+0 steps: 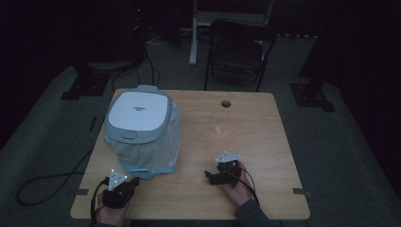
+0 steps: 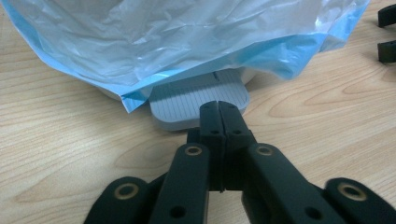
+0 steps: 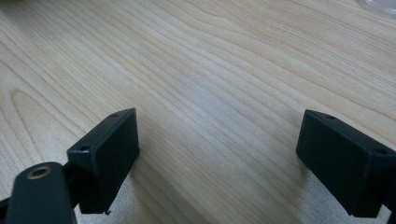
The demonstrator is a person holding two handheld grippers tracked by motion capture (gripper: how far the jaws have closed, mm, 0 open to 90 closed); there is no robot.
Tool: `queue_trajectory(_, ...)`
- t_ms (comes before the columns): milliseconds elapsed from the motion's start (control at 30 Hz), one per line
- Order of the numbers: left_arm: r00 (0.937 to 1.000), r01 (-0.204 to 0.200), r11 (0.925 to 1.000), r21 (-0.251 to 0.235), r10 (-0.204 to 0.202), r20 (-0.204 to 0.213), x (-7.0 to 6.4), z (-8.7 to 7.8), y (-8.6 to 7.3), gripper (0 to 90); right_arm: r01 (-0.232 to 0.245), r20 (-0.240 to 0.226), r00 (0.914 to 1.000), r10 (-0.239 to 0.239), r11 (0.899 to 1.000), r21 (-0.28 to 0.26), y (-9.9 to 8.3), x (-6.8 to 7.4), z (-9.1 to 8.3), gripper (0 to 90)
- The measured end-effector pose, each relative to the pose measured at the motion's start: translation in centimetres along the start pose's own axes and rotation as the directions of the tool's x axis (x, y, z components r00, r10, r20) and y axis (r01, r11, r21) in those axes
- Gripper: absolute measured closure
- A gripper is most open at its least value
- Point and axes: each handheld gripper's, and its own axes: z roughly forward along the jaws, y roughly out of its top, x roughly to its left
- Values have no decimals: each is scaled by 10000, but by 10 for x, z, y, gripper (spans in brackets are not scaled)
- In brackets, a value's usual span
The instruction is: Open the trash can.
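A small white bin (image 1: 140, 124) with a grey-rimmed lid stands on the far left part of the wooden counter (image 1: 255, 137), its clear, blue-edged liner bag (image 1: 156, 151) hanging down outside the body and bunching on the wood at the base. I hold my left hand-held gripper (image 1: 124, 185) just in front of the bin, near the counter's near left corner, its jaws pressed together with nothing between them. In the left gripper view, that left hand-held gripper (image 2: 218, 106) points at the bin's ribbed grey foot pedal (image 2: 198, 98), which juts out from under the blue hem of the bag (image 2: 187, 42); the closed tips overlap the pedal's front edge, though I cannot tell whether they touch it.

My right hand-held gripper (image 1: 213, 176) rests to the right of the bin, well apart from it, toward the counter's near edge. In the right gripper view, the right hand-held gripper (image 3: 217, 154) has its jaws spread wide over bare wood grain (image 3: 201, 70), holding nothing.

Beyond the bin's right side, a small clear cup (image 1: 218, 124) sits near the middle of the counter, and a round cable hole (image 1: 226, 103) lies near the far edge. A dark folding chair (image 1: 239, 49) stands on the floor behind the counter.
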Motion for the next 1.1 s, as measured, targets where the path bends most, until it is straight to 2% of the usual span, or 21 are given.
queue_trajectory(200,9998,-183,9998,71,182,130,-2,3,3,900,-18,20,10000,18,10000,-3,0,0,0,123)
queue_trajectory(567,9995,-257,9996,69,256,204,-2,10,10,900,-29,30,10000,29,10000,-4,0,0,0,123)
queue_trajectory(733,9993,-164,9991,379,151,349,0,18,10,900,-33,37,10000,33,10000,2,0,0,0,123)
queue_trajectory(1100,9998,-147,9992,377,142,140,5,24,16,900,-36,43,10000,36,10000,2,0,0,0,123)
